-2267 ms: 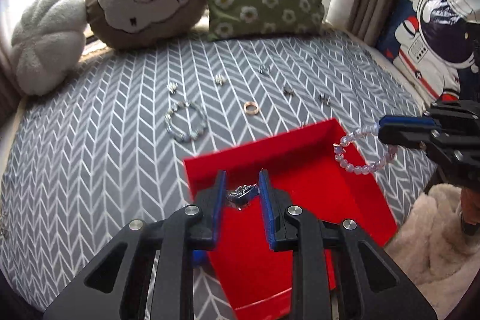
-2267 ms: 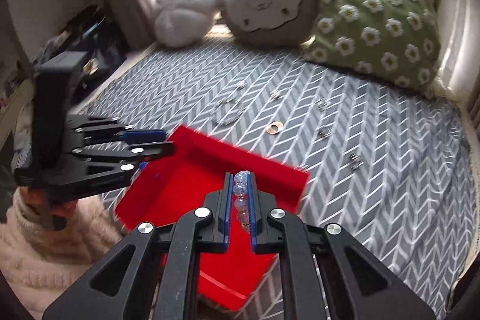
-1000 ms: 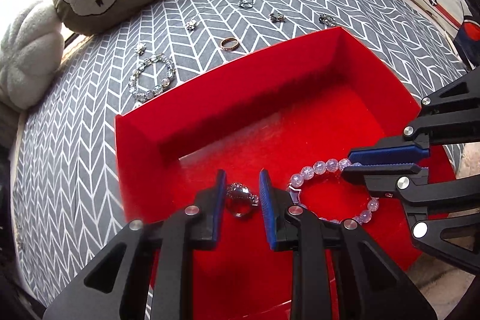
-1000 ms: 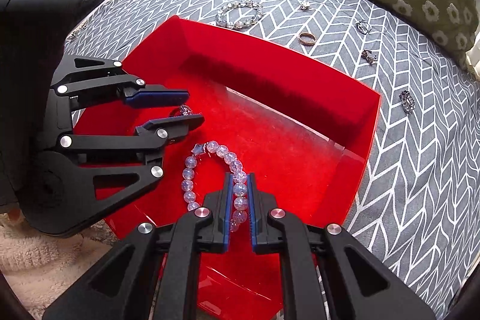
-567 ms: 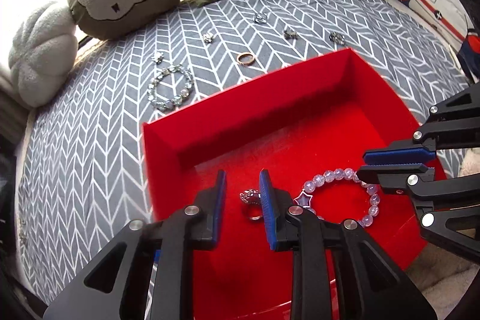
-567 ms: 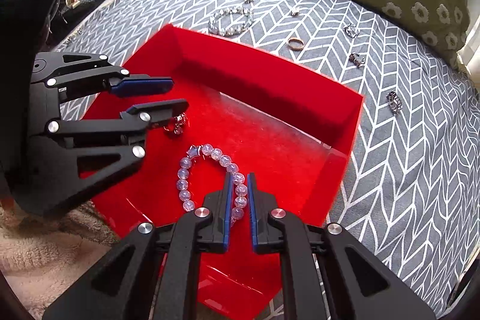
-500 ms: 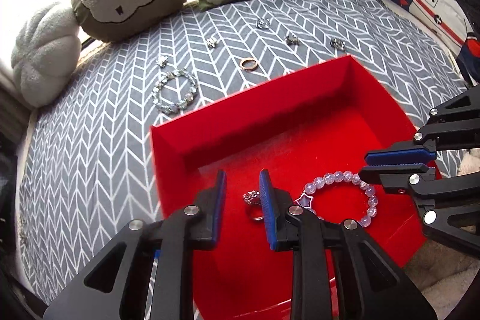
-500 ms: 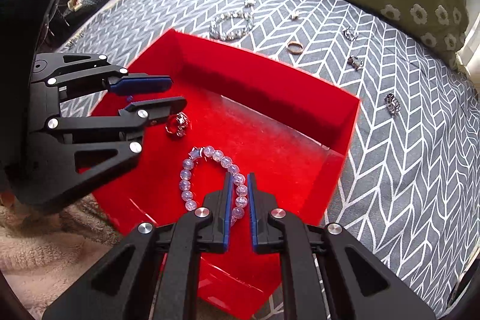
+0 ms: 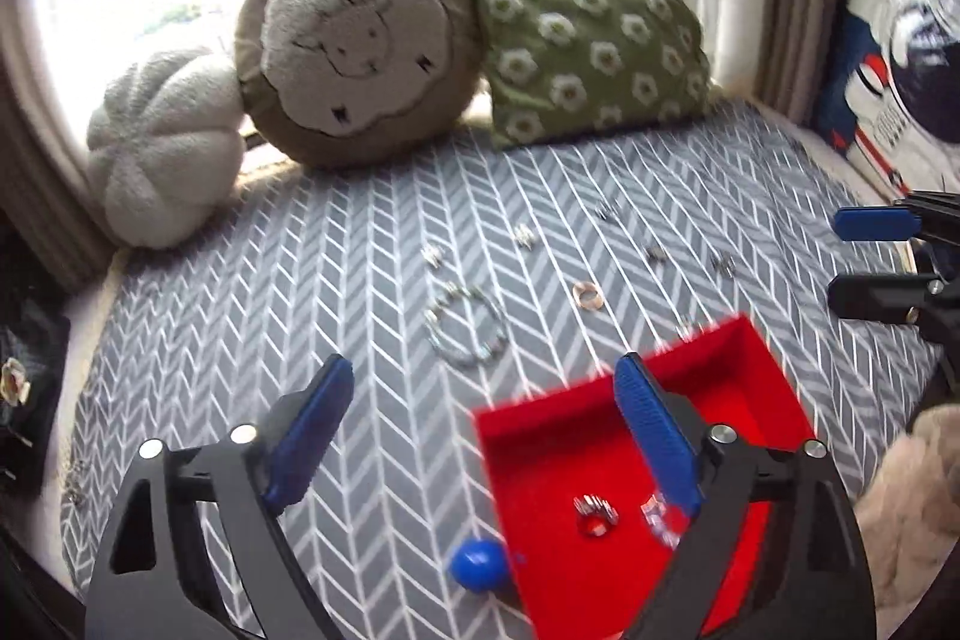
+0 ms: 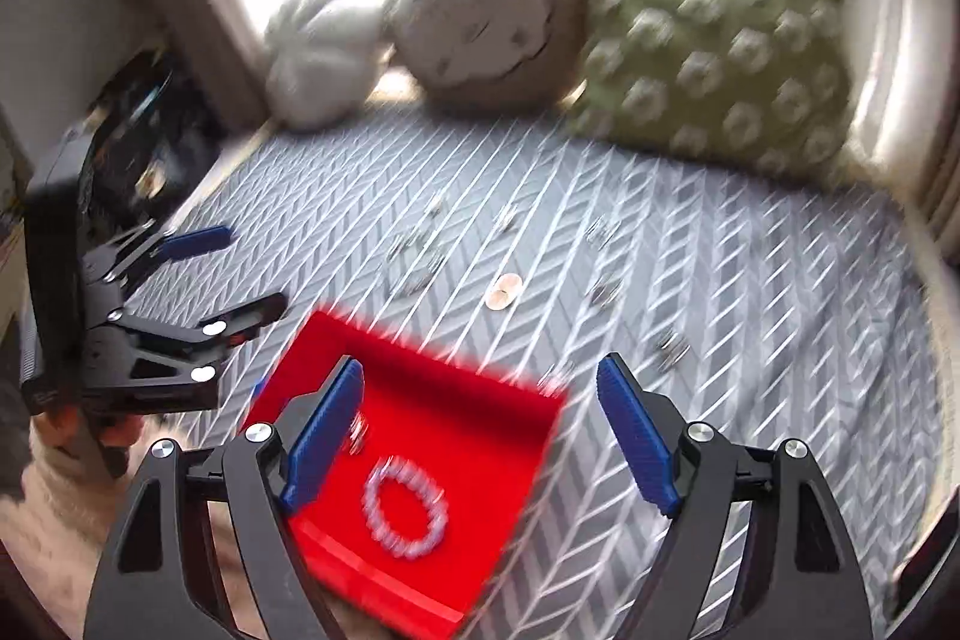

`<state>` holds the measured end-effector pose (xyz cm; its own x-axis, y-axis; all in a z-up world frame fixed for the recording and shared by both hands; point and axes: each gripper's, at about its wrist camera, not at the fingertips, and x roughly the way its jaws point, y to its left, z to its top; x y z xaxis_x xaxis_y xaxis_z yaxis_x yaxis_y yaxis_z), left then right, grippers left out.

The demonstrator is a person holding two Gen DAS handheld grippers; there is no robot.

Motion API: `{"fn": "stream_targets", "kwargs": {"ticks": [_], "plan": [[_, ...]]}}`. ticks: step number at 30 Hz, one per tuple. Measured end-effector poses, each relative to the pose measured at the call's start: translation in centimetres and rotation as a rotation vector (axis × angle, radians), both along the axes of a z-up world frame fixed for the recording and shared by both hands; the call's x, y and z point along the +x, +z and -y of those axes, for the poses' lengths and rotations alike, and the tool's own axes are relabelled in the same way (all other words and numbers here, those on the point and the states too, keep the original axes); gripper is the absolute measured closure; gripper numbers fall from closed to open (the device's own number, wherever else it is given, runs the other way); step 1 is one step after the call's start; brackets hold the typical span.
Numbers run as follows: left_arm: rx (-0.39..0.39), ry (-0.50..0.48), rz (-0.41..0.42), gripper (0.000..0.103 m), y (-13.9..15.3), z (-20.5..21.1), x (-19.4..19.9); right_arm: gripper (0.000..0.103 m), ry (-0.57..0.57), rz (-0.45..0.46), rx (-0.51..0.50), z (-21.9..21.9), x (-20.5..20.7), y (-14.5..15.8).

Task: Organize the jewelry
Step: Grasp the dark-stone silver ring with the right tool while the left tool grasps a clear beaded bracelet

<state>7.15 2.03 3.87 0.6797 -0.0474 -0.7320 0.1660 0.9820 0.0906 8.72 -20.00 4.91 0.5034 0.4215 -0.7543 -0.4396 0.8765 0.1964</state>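
A red tray (image 9: 552, 424) (image 10: 456, 394) sits on the grey chevron cushion. A silver ring (image 9: 595, 511) and a pale bead bracelet (image 10: 408, 511) lie inside it. My left gripper (image 9: 483, 430) is wide open and empty, above the tray's left edge. My right gripper (image 10: 480, 430) is wide open and empty, above the tray. Loose on the cushion lie a crystal bracelet (image 9: 467, 331), a gold ring (image 9: 587, 294) (image 10: 503, 293) and several small silver pieces. The right wrist view is blurred.
A sheep pillow (image 9: 354, 40), a green flowered pillow (image 9: 588, 34) and a white pumpkin pillow (image 9: 162, 148) line the window. An astronaut cushion (image 9: 900, 58) stands at the right. A blue ball (image 9: 480, 565) lies by the tray. A fluffy blanket (image 9: 906, 520) is at the near right.
Both grippers let go of their pieces, opened wide and lifted back. The ring and the bead bracelet now lie in the tray.
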Motion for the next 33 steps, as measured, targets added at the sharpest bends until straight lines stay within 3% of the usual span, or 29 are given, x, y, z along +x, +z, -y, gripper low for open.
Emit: {"fn": "stream_targets", "kwargs": {"ticks": [4, 7, 18, 26, 33], "plan": [[-0.003, 0.036, -0.012, 0.017, 1.0, -1.5, 3.4, 0.023, -0.028, -0.017, 0.019, 0.5, 3.2, 1.4], [0.008, 0.046, -0.043, 0.016, 0.3, -2.3, 6.0, 0.020, -0.046, -0.049, 0.009, 0.5, 5.6, 0.5], [0.044, 0.101, -0.210, 0.016, -8.3, -4.3, 13.2, 0.020, -0.154, -0.237, -0.167, 1.4, 12.4, -10.3], [0.069, 0.098, -0.251, 0.017, -10.9, -4.7, 14.6, 0.020, -0.167, -0.289, -0.217, 1.9, 12.9, -13.6], [0.105, 0.097, -0.272, 0.017, -12.7, -4.5, 15.2, 0.020, -0.153, -0.293, -0.258, 1.0, 12.9, -14.3]]}}
